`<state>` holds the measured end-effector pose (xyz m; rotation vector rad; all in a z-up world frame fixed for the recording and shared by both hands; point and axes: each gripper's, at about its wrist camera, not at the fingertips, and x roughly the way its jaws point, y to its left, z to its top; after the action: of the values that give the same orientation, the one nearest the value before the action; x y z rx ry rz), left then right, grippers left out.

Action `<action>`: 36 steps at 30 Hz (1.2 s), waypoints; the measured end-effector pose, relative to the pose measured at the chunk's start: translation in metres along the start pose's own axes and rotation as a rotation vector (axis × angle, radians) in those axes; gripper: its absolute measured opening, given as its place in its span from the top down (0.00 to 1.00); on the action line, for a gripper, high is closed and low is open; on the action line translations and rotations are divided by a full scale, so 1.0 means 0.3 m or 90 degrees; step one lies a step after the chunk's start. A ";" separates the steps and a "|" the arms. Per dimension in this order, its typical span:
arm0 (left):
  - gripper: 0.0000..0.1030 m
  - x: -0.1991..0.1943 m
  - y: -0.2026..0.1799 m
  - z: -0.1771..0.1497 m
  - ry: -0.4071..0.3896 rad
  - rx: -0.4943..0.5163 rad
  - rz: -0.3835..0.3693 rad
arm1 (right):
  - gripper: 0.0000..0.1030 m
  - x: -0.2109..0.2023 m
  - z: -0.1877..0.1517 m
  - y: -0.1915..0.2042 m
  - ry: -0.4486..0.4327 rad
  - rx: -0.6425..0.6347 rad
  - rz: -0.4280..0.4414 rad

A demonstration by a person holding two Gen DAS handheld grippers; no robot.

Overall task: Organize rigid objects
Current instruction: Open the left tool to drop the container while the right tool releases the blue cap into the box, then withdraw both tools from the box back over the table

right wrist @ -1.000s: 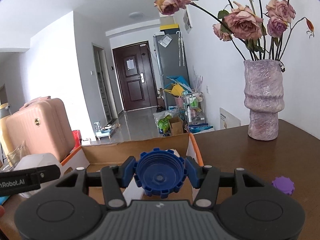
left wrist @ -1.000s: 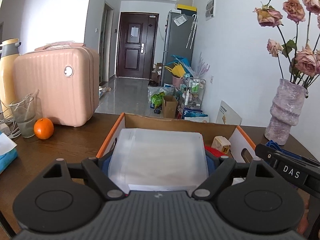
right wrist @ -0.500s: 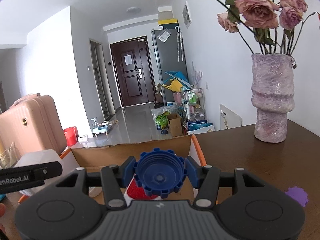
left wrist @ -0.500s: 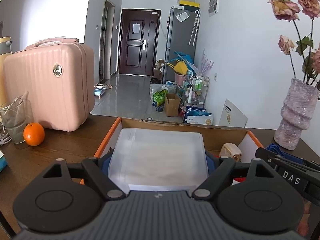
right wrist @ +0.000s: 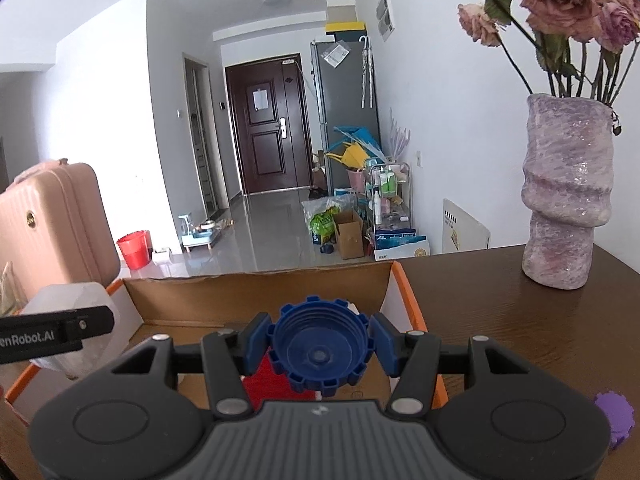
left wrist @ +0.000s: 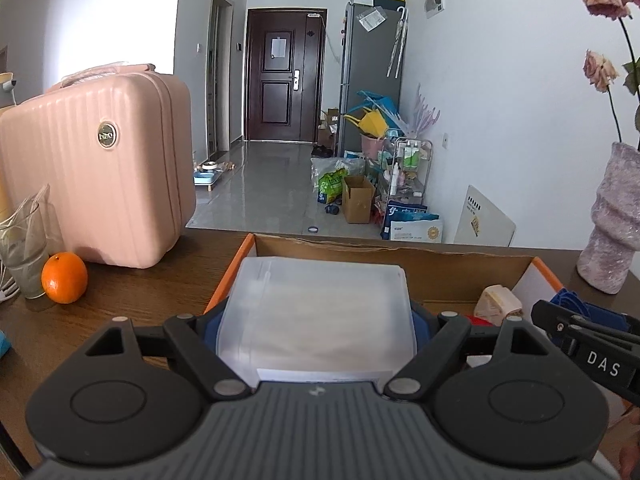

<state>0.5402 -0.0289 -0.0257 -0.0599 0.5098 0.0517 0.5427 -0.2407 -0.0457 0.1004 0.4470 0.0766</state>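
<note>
My right gripper (right wrist: pixel 320 354) clamped the blue cap (right wrist: pixel 320 350) just above the cardboard box (right wrist: pixel 256 294), while my left gripper (left wrist: pixel 316 328) gripped the translucent container (left wrist: pixel 316 312) over it.

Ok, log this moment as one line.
left gripper: shut on translucent plastic box | right gripper: shut on blue cap | both over cardboard box

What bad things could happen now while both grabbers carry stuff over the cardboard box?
The left gripper holds a wide frosted plastic container only by its sides, so it might slip. The right gripper with its blue ridged plastic cap is close beside it over the orange-edged cardboard box; they could bump. A dropped cap might roll towards the purple textured vase.
</note>
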 end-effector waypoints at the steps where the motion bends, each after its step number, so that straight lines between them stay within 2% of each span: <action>1: 0.19 0.006 0.001 -0.001 0.002 0.002 0.001 | 0.48 0.006 -0.001 0.000 0.003 -0.002 0.000; 14: 0.18 0.024 -0.007 -0.023 0.020 0.023 0.000 | 0.47 0.019 -0.016 -0.003 0.031 -0.011 -0.006; 15: 0.17 0.021 -0.005 -0.023 0.018 0.021 0.000 | 0.43 0.018 -0.016 -0.004 0.031 -0.011 -0.008; 17: 0.13 0.014 -0.003 -0.020 0.014 0.018 -0.002 | 0.27 0.012 -0.015 -0.008 0.024 -0.009 -0.010; 19: 0.07 0.006 0.000 -0.020 0.004 0.016 0.003 | 0.15 0.000 -0.013 -0.009 0.012 -0.007 -0.013; 21: 0.04 -0.001 -0.001 -0.017 -0.001 0.015 0.002 | 0.10 -0.007 -0.010 -0.011 0.002 -0.003 -0.012; 23: 0.00 -0.008 -0.002 -0.018 -0.009 0.013 0.008 | 0.00 -0.012 -0.008 -0.009 -0.002 0.003 -0.010; 36: 0.00 -0.004 0.007 -0.010 -0.006 0.004 0.017 | 0.00 -0.015 -0.005 -0.011 -0.006 0.006 -0.011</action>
<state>0.5376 -0.0270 -0.0280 -0.0464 0.5020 0.0761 0.5382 -0.2443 -0.0454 0.1059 0.4393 0.0568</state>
